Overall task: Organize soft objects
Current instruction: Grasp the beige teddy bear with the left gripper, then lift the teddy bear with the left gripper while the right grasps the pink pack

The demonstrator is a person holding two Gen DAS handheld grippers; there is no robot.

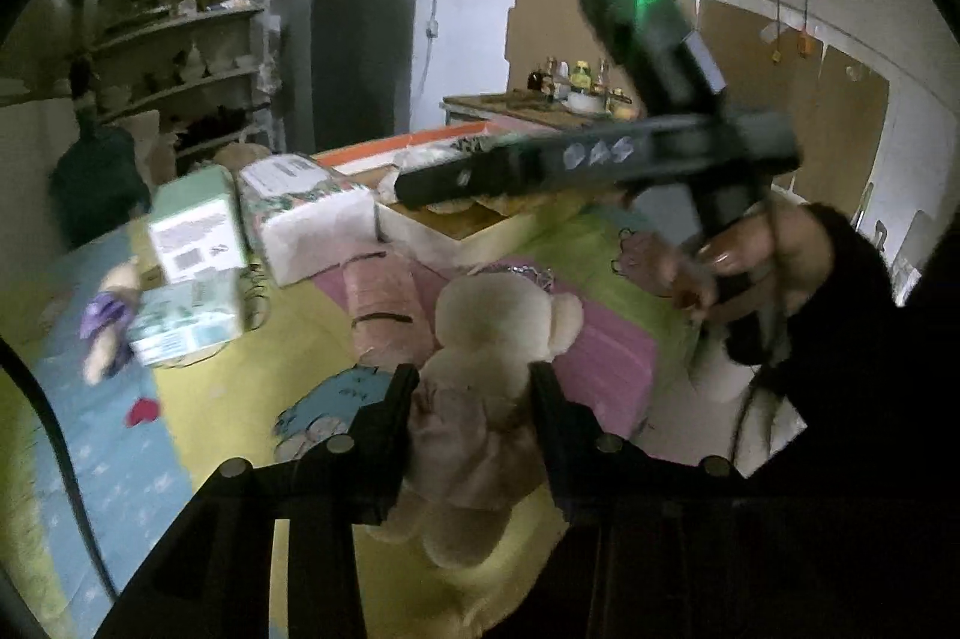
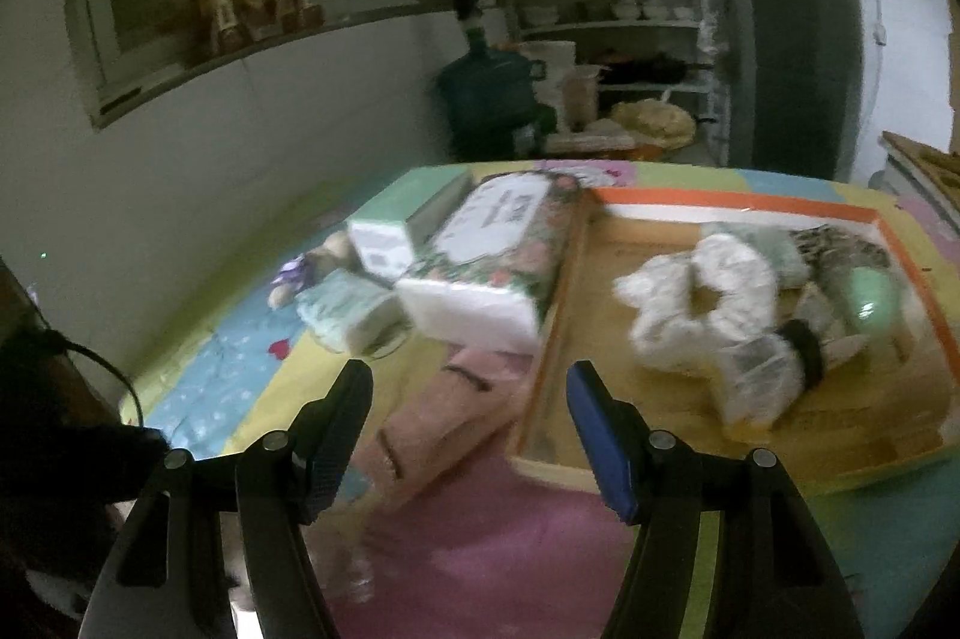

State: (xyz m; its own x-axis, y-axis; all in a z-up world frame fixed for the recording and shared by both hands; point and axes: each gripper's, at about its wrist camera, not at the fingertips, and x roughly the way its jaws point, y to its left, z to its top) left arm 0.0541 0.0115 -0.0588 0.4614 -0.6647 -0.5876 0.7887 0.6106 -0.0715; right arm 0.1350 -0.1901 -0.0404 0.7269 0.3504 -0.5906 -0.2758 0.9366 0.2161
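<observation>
My left gripper [image 1: 471, 381] is shut on a beige teddy bear [image 1: 480, 399] and holds it above the colourful mat [image 1: 198, 387]. The right gripper's body [image 1: 678, 111] shows in the left wrist view, held high in a hand over the box. In its own view my right gripper [image 2: 468, 381] is open and empty above a rolled pink towel [image 2: 444, 423]. An orange-rimmed cardboard box [image 2: 744, 213] holds a white fluffy scrunchie [image 2: 702, 297] and other soft items. A small bear in purple [image 1: 108, 315] lies at the mat's left.
Tissue packs [image 1: 312, 213] and green cartons [image 1: 198, 225] stand left of the box. A shelf rack [image 1: 180, 39], a dark fridge [image 1: 354, 51] and a water jug [image 2: 486, 99] stand behind. A counter with bottles [image 1: 564, 87] is at the back.
</observation>
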